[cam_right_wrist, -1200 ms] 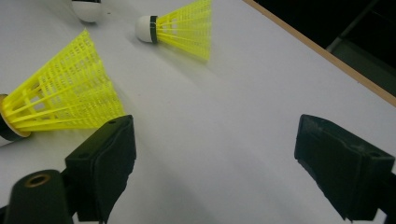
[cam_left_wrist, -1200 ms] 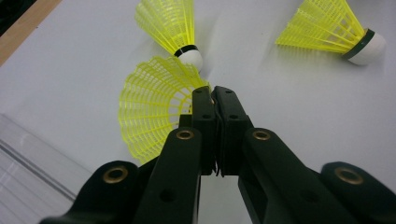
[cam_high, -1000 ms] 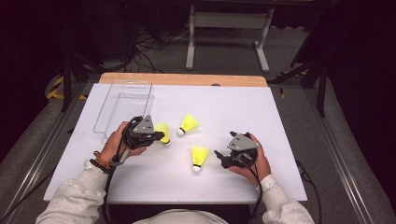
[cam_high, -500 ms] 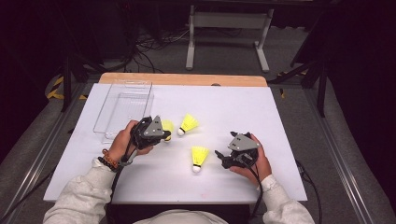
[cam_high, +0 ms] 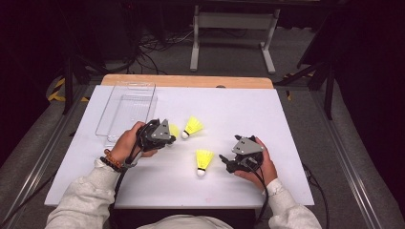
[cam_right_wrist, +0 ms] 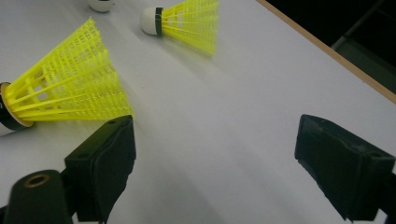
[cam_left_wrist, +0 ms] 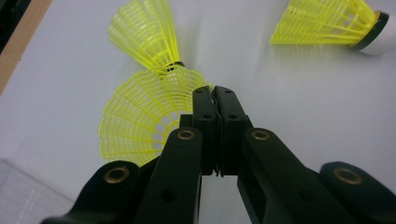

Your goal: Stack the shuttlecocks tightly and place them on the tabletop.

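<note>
Left tool [cam_left_wrist: 215, 100] is clamping the mesh skirt of a yellow shuttlecock [cam_left_wrist: 140, 116], jaws pressed together on the rim of the skirt. In the high view that shuttlecock [cam_high: 174, 130] is sitting just right of the left tool [cam_high: 167, 138], near the clear tray [cam_high: 125, 110] at the worktop's [cam_high: 286, 124] far left. I can't tell whether it is lifted or dragging on the surface.

Right tool [cam_right_wrist: 215, 154] is hanging wide open and gripping nothing, low over the worktop. A second shuttlecock [cam_right_wrist: 65, 93] is lying on its side just beside its left jaw, cork end pointing away from the gap. In the high view it [cam_high: 203, 161] is lying between the two hands, just left of the right tool [cam_high: 227, 161]. A third shuttlecock [cam_high: 191, 127] is lying just beyond the gripped one, close to touching it.

Judgement: the step in hand looks like moving the gripped shuttlecock into the tray.

Risks from here:
- Grip is on thin flexible mesh, off-centre. The skirt could be deforming or slipping out under a quick swing, and the cork's weight is pulling it round.
- The third shuttlecock is sitting close enough that a sideways move is likely to knock or roll it.
- The tray wall is see-through and easy to misjudge, so clipping it with the skirt could be shaking the shuttlecock loose.
- The right tool, if it is shifting left, could be nudging the second shuttlecock away.
</note>
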A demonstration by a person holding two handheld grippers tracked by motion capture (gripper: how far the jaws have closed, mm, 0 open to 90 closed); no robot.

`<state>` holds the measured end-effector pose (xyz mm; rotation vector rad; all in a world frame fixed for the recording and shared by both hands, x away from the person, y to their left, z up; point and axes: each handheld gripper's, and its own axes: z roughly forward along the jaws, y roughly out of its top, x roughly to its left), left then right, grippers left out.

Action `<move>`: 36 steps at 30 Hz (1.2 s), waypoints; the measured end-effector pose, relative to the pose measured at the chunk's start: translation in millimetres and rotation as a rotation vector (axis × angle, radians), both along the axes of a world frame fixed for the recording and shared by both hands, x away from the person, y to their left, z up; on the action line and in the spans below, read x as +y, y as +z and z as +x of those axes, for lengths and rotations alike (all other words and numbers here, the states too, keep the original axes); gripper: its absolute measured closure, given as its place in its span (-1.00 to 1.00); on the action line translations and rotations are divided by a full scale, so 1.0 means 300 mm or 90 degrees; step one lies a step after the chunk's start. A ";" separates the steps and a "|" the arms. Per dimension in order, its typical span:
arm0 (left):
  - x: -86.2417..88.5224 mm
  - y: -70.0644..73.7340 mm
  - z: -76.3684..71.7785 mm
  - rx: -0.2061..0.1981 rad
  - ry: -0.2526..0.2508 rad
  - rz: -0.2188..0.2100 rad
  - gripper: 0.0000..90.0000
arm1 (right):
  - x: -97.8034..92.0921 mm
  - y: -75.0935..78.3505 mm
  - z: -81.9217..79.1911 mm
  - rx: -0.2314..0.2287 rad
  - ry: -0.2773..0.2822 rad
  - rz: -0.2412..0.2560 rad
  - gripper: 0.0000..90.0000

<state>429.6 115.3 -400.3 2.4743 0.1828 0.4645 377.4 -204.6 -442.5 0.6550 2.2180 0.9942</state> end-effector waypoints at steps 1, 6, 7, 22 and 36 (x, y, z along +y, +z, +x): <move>-0.010 -0.003 0.001 0.002 -0.007 -0.002 0.93 | 0.002 -0.001 0.000 0.000 0.002 0.000 -0.70; -0.052 -0.013 0.002 0.010 -0.013 -0.001 0.86 | 0.004 -0.002 -0.001 0.002 0.008 -0.003 -0.71; -0.060 -0.016 0.003 0.008 -0.018 -0.002 0.84 | 0.005 -0.003 -0.001 0.003 0.008 -0.004 -0.71; -0.106 -0.016 -0.008 0.024 -0.026 -0.057 0.67 | 0.014 -0.009 -0.004 0.013 0.026 -0.014 -0.73; -0.109 -0.022 0.009 0.009 0.009 -0.082 0.64 | 0.018 -0.015 -0.003 0.017 0.029 -0.026 -0.72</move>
